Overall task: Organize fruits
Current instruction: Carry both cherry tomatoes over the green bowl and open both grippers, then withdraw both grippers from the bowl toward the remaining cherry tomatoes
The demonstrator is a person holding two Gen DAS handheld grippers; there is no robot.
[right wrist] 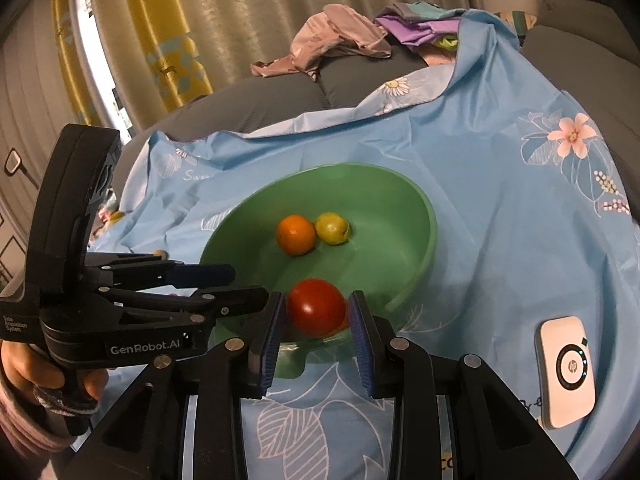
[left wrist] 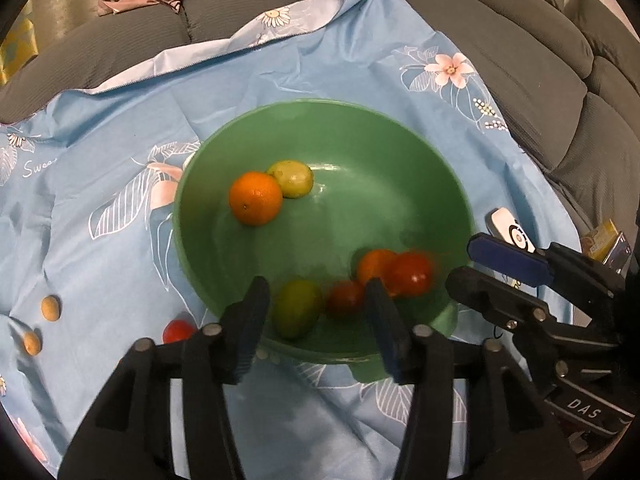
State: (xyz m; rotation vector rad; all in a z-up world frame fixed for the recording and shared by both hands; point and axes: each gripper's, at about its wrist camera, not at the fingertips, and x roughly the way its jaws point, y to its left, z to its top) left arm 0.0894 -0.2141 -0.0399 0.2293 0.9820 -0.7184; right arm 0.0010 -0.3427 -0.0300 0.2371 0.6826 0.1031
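Observation:
A green bowl (left wrist: 360, 128) (right wrist: 416, 216) on the blue flowered cloth holds an orange (left wrist: 256, 198) (right wrist: 296, 234) touching a yellow-green fruit (left wrist: 292, 178) (right wrist: 332, 228). My left gripper (left wrist: 320, 312) (right wrist: 240, 284) stands open over the near rim. A green fruit (left wrist: 298, 308) and a small red tomato (left wrist: 346, 298) lie blurred in the bowl between its fingers, untouched. My right gripper (right wrist: 318, 300) (left wrist: 460, 262) is shut on a red tomato (right wrist: 316, 306) (left wrist: 412, 274) at the bowl's near right edge. A second orange (left wrist: 374, 266) sits beside that tomato.
Two tan fruits (left wrist: 51, 308) (left wrist: 32, 342) and a red tomato (left wrist: 178, 330) lie on the cloth left of the bowl. A white device (right wrist: 568, 372) (left wrist: 512, 232) rests to the right. Grey sofa cushions (left wrist: 540, 60) and piled clothes (right wrist: 340, 40) border the cloth.

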